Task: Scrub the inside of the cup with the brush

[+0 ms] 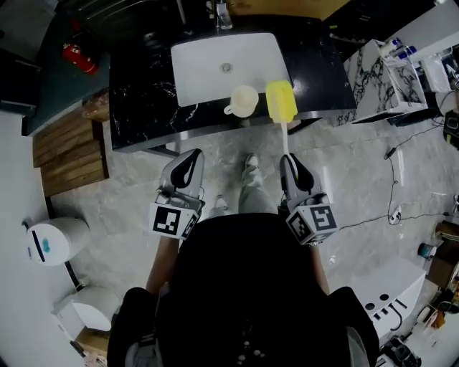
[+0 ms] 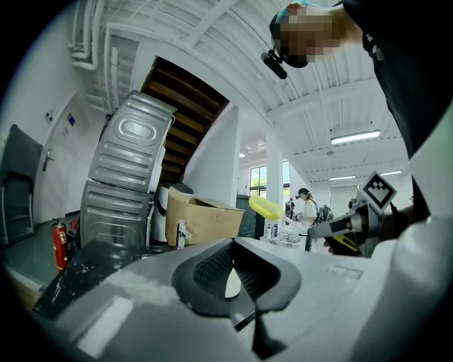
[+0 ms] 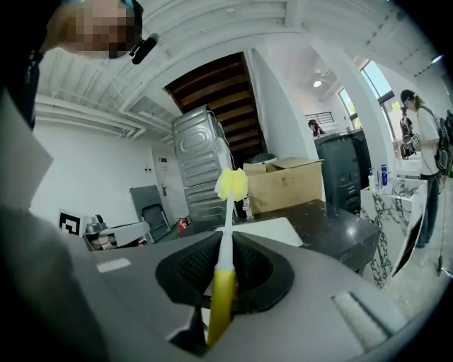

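A cream cup [image 1: 244, 101] with a handle stands on the front rim of the white sink [image 1: 215, 61]. Just right of it is the yellow sponge head of the brush [image 1: 281, 102], its white handle running back into my right gripper [image 1: 289, 159], which is shut on it. In the right gripper view the brush [image 3: 225, 240] sticks straight out from between the jaws. My left gripper [image 1: 190, 156] hangs in front of the counter, left of the cup and short of it, shut with nothing in it. In the left gripper view my left gripper [image 2: 233, 272] stands shut, with the brush head [image 2: 265, 207] to the right.
The sink sits in a black marble counter [image 1: 143, 100] with a faucet [image 1: 222, 14] behind it. A red fire extinguisher [image 1: 79, 57], a wooden pallet [image 1: 68, 154] and a white bin [image 1: 54, 240] lie left. A marble cabinet [image 1: 380, 82] and floor cables [image 1: 394, 179] are right.
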A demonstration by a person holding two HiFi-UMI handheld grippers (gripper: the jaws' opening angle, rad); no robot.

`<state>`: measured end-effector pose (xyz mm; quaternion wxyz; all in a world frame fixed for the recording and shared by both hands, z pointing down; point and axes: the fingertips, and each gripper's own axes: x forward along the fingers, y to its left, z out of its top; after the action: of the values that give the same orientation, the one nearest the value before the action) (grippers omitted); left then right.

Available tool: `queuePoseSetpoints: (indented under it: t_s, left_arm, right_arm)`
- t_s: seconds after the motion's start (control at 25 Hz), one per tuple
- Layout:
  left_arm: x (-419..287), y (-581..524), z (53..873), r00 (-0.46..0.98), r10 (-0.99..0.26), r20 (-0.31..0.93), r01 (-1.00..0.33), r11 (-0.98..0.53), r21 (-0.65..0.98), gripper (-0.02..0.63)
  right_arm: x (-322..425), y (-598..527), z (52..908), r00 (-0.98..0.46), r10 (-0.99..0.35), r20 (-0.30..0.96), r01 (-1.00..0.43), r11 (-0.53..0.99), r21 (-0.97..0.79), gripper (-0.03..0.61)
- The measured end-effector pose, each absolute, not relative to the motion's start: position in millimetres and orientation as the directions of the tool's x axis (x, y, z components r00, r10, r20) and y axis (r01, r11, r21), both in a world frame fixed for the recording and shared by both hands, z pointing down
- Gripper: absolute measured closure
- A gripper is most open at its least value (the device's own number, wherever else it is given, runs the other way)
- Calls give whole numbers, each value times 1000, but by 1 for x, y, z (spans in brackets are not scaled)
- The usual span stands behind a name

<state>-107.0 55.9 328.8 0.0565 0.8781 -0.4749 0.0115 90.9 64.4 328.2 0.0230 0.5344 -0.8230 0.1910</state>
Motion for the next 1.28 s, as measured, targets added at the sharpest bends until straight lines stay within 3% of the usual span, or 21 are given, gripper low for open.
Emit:
queuePoseSetpoints:
  t_s: [0.44,0.76,1.0,1.28]
  left_arm:
    - [-81,-3,357,548,-815,186,-836,-542,88,612]
    - [-74,-34,381,446,-858,256,-895,-437,93,608]
    - [-72,-52,403,371,-877,305,-928,-359,97,565]
    - [-65,-64,432,368,-865,340,-926,-374,51,528]
  right_arm:
    - [104,-43,333,-535,-800,271,-841,474,-261,535]
    - [102,-109,335,-648,-714,265,-761,591,-268,535]
    - [99,-143,342,-729,-623,282,-683,682,-261,535]
    - [98,-163,349,-768,-564,305,-634,738,-232,535]
